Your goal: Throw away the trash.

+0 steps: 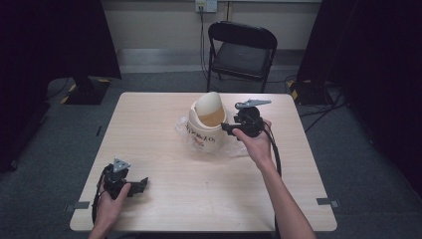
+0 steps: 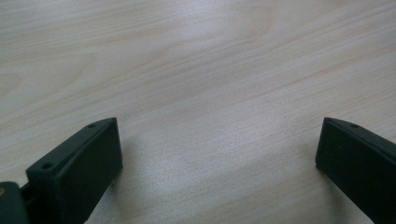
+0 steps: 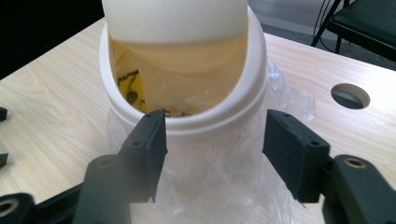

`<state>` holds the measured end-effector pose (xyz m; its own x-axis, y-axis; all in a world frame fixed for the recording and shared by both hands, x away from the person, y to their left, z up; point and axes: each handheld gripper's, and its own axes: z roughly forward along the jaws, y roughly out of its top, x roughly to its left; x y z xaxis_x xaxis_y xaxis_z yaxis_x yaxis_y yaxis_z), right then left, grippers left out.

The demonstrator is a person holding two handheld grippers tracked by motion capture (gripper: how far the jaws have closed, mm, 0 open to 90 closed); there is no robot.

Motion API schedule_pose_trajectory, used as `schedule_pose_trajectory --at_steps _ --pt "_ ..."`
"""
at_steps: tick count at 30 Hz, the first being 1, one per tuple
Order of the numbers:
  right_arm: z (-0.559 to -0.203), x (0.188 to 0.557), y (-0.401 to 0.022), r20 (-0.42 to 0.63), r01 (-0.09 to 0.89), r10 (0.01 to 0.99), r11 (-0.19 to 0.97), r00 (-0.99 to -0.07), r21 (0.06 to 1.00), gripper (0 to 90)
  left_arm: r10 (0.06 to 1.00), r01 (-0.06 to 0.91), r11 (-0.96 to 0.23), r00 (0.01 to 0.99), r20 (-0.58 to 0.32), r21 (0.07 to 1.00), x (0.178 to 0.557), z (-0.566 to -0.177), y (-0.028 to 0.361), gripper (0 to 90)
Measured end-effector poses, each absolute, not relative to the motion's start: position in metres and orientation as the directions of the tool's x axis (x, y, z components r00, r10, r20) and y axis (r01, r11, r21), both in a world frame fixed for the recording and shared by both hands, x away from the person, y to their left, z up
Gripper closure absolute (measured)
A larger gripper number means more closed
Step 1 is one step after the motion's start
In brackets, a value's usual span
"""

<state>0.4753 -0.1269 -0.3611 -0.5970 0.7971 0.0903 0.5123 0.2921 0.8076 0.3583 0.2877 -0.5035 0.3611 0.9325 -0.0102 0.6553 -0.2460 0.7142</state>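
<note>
While the left tool rested low on the near left part of the desk, its jaws stood wide apart with nothing but bare wood between them. The right tool was held at the far middle of the desk, just right of a small cream bin, and pointed left at it. Its jaws were partly open and gripped nothing; in the right gripper view they stood apart just in front of the bin's rim, the rim and the plastic below showing in the gap between them. The bin stood upright, a little right of the desk's centre and toward its far edge. Its rounded swing lid was tilted, leaving the mouth open toward the right tool. A clear plastic bag lay crumpled around the bin's base and spread out on the desk to the right. Beyond the desk stood a black folding chair.
</note>
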Motion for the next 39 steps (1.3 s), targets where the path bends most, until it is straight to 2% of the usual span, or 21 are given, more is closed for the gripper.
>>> schedule_pose_trajectory --at_steps 5,9,17,23,29,32,39 --pt "-0.368 0.466 -0.137 0.102 0.516 0.808 0.267 -0.580 0.814 31.4 0.932 0.655 -0.246 0.361 -0.010 0.714 0.358 -0.504 0.288 0.0" --pt "-0.374 0.460 -0.146 0.138 0.540 0.809 0.244 -0.571 0.805 30.4 0.932 0.655 -0.246 0.361 -0.011 0.715 0.358 -0.504 0.288 0.0" --pt "-0.381 0.443 -0.165 0.133 0.543 0.830 0.225 -0.542 0.809 25.0 0.932 0.655 -0.246 0.361 -0.010 0.714 0.358 -0.504 0.288 0.0" --pt "-0.387 0.430 -0.177 0.135 0.522 0.830 0.206 -0.542 0.828 15.1 0.933 0.655 -0.246 0.361 -0.010 0.714 0.358 -0.504 0.288 0.0" --pt "-0.394 0.415 -0.188 0.128 0.521 0.837 0.204 -0.532 0.829 14.7 0.932 0.655 -0.246 0.361 -0.010 0.715 0.358 -0.504 0.288 0.0" --pt "-0.401 0.406 -0.197 0.106 0.527 0.862 0.202 -0.496 0.825 14.8 0.932 0.655 -0.246 0.361 -0.010 0.715 0.358 -0.504 0.288 0.0" --pt "-0.417 0.389 -0.219 0.126 0.555 0.887 0.162 -0.444 0.816 14.8 0.933 0.655 -0.246 0.361 -0.010 0.714 0.358 -0.503 0.288 0.0"
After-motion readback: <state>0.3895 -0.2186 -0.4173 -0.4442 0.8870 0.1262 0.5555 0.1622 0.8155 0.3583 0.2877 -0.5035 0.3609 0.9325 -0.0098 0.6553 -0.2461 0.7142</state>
